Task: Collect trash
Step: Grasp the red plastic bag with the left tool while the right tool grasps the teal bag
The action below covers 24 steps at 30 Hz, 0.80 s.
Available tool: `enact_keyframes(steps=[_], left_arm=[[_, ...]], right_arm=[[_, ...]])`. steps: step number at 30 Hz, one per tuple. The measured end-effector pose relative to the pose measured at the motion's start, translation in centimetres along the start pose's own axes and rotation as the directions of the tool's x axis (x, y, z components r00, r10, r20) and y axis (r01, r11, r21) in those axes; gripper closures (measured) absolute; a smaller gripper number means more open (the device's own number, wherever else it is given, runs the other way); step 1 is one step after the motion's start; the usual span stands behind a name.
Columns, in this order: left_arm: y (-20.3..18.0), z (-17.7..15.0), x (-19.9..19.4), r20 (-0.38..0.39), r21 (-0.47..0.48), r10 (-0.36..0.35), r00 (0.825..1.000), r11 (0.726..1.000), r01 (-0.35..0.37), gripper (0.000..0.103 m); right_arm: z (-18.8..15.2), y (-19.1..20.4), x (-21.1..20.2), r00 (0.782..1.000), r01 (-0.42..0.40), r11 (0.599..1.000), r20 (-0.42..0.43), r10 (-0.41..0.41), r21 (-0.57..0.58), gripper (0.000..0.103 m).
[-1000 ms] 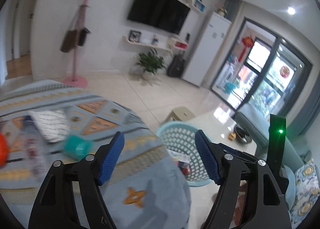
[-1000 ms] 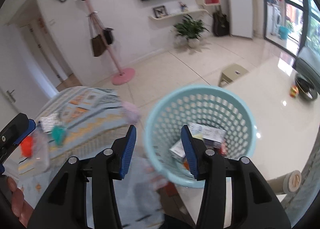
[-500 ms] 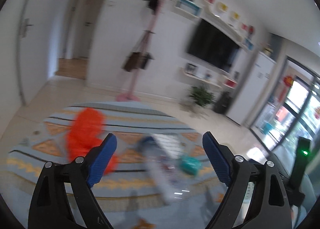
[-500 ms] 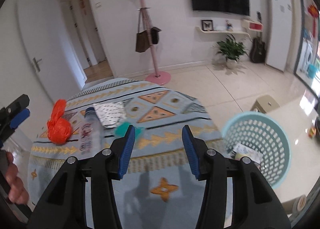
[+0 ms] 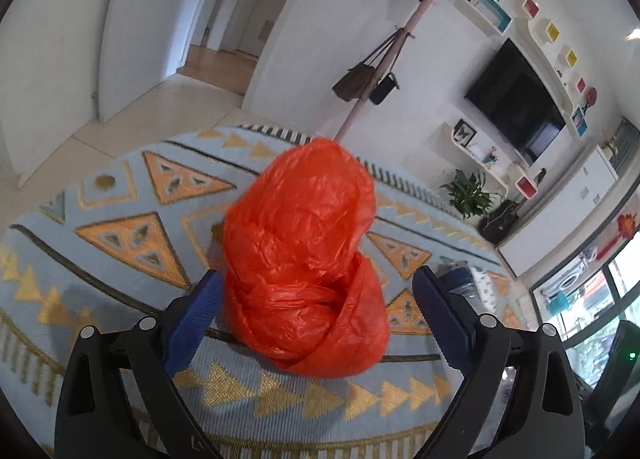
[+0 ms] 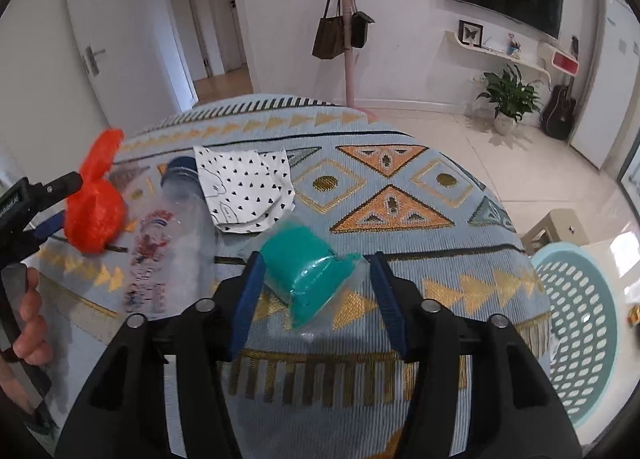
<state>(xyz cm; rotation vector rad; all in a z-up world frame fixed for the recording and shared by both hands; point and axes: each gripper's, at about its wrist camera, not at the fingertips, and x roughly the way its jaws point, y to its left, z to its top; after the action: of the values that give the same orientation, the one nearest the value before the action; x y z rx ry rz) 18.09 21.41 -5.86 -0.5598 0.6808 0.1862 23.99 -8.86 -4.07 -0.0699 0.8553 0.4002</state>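
On the patterned tablecloth (image 6: 400,219), the orange bag (image 5: 304,259) sits between the wide-open left gripper (image 5: 316,311), ungripped; the teal packet (image 6: 310,275) lies between the open right gripper (image 6: 314,299); bottle (image 6: 172,235) and dotted paper (image 6: 248,187) nearby; basket (image 6: 580,335) stands beside the table.

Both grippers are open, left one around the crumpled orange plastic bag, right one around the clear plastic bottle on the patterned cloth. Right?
Not quite. The right wrist view shows the right gripper open around the teal wrapped packet, with the clear plastic bottle lying apart, off to its left. The left gripper is indeed open around the crumpled orange plastic bag on the patterned cloth.
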Motion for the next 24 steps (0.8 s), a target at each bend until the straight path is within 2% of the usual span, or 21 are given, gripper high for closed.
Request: enact_keyframes(steps=[3, 5, 15, 24], left_arm=[[-0.1, -0.7, 1.1, -0.025, 0.017, 0.039, 0.999, 0.999, -0.038, 0.012], [-0.1, -0.9, 1.1, -0.028, 0.019, 0.034, 0.999, 0.999, -0.033, 0.012], [-0.6, -0.9, 1.8, -0.025, 0.076, 0.082, 0.996, 0.994, -0.080, 0.021], [-1.0, -1.3, 1.5, -0.012, 0.105, 0.083, 0.996, 0.991, -0.081, 0.035]], right_arm=[[0.2, 0.2, 0.9, 1.000, 0.004, 1.000, -0.030, -0.005, -0.027, 0.047], [0.4, 0.4, 1.3, 0.999, 0.011, 0.999, -0.036, -0.012, -0.037, 0.045], [1.1, 1.1, 1.8, 1.000, 0.002, 0.998, -0.021, -0.003, -0.060, 0.045], [0.4, 1.7, 1.4, 0.999, -0.032, 0.998, -0.029, 0.030, -0.056, 0.065]])
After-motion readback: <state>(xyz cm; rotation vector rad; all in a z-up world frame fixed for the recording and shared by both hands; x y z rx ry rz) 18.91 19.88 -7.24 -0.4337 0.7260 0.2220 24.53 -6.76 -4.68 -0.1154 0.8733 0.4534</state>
